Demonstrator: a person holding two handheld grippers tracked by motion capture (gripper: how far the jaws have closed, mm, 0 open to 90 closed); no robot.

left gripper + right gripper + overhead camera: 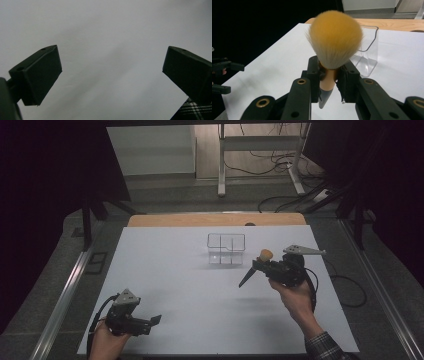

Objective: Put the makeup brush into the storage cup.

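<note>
The bench (165,285), covered in a plain white sheet, carries one landmark, a clear box (226,249) with inner dividers, standing upright toward its far middle; everything else sits relative to that box. The right gripper (265,262) hovers just to the right of the box and a little nearer the person, its jaws clamped on a brush (261,261); the orange-tipped bristle head points up and the dark tapered handle slants down toward the bench on the near side of the box. The right gripper view shows the pads pressing the brush's neck just under the bristles (335,40), with the box (369,53) right behind. The left gripper (156,320) rests well away from the box, at the near left corner of the bench, jaws spread wide with nothing between them (111,75).

The step in hand looks like dropping the brush into a compartment of the box; to do it well, I would bring the handle upright first, centre its tip over one cell clear of the dividers, lower until the handle is inside the walls, and only then release, since the light box could tip or slide if nudged.

No brand, label or writing can be read anywhere.
</note>
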